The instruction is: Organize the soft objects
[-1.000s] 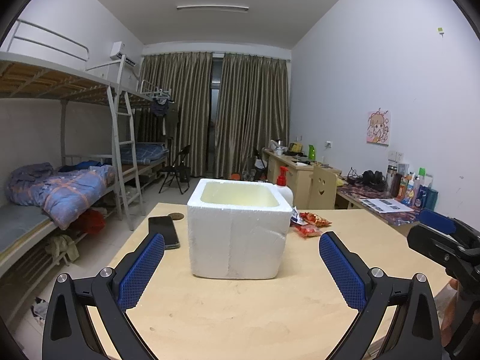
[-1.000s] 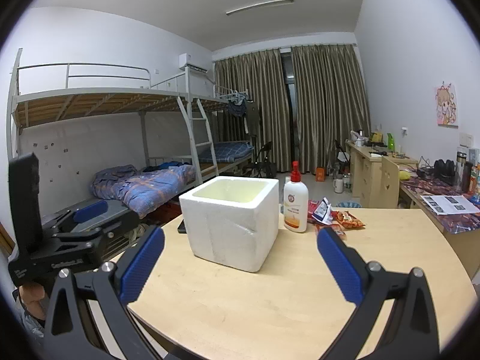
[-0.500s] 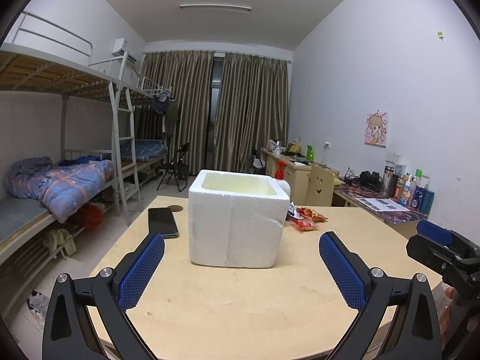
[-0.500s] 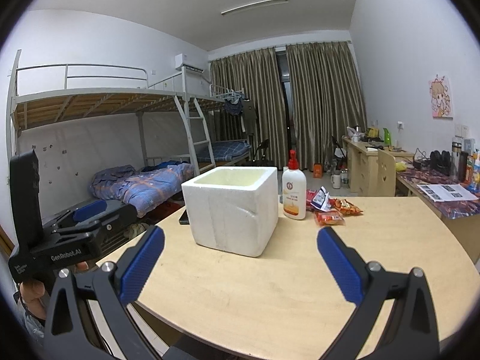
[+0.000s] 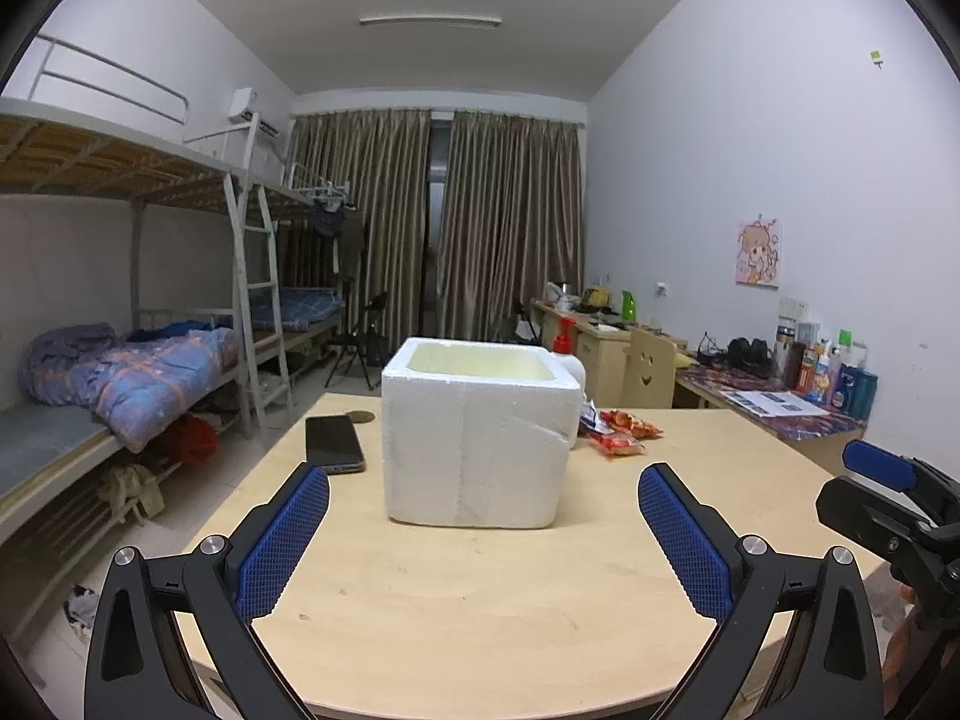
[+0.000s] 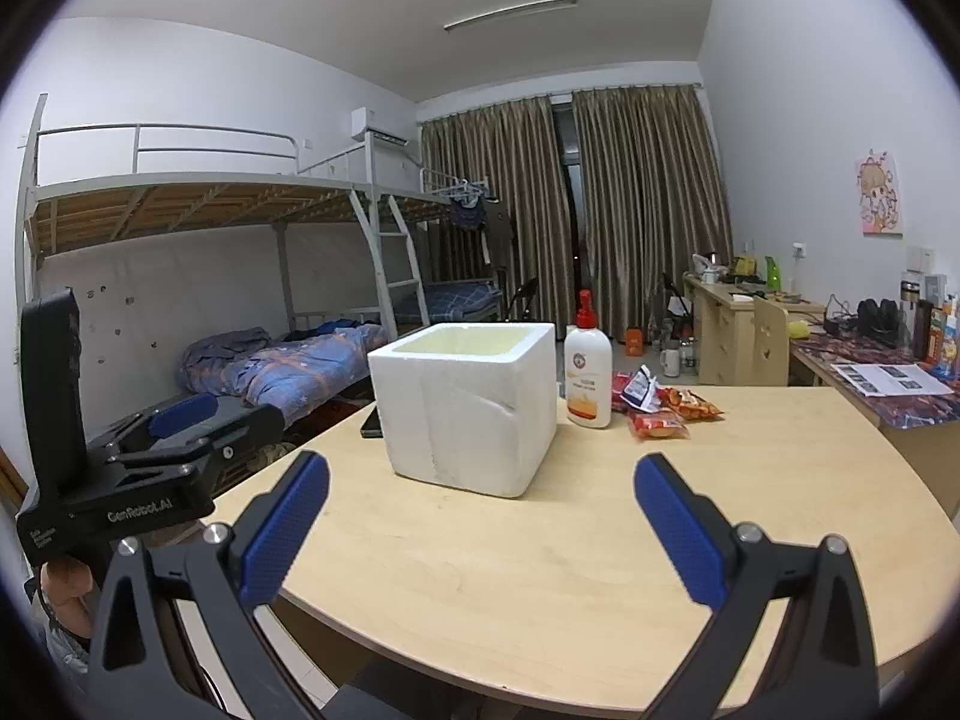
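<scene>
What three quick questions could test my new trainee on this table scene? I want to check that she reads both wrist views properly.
1. True or false: the left gripper and the right gripper are both open and hold nothing.
2. Multiple choice: the black smartphone lies on the round wooden table on which side of the white foam box, seen from the left wrist? A) left B) right C) inside it
3. Fill in: the red snack packets lie beside the white plastic bottle with a ___ cap.

Key: 1 true; 2 A; 3 red.
</scene>
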Available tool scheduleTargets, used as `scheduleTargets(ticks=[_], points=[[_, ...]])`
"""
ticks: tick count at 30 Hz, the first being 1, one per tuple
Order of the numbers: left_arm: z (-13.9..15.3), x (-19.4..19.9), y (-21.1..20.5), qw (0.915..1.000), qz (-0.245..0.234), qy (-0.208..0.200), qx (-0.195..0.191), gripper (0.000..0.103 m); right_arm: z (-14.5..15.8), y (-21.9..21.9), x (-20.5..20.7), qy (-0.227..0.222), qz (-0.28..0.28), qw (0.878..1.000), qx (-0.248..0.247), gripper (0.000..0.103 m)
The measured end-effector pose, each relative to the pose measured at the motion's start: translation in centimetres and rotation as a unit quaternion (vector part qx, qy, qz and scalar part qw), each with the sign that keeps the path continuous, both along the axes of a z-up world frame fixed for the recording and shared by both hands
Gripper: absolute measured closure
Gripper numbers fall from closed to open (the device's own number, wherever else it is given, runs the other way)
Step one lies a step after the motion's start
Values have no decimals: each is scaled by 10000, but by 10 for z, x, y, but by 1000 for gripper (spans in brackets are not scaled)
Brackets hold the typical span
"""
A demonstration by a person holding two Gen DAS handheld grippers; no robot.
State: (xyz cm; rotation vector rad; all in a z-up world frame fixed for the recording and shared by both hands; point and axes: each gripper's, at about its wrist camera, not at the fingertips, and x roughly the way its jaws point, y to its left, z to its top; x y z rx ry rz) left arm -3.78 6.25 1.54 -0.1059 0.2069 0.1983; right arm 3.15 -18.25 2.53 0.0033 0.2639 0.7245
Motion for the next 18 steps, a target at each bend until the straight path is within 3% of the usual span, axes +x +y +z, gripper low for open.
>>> scheduleTargets(ticks=[5,8,11,18], points=[[1,-5,0,9998,61,-161,23,0,-2,0,2,8,4,10000,-23,0],[-1,0,-5,9995,185,-74,249,0,-3,-1,3,59,-28,10000,10,0],[-5,4,3,9999,81,62,-42,0,-4,-5,6,145,-58,9999,63,0],[-9,8,-1,9993,311,113,151,0,-5,-8,10,184,-172,9997,19,0]])
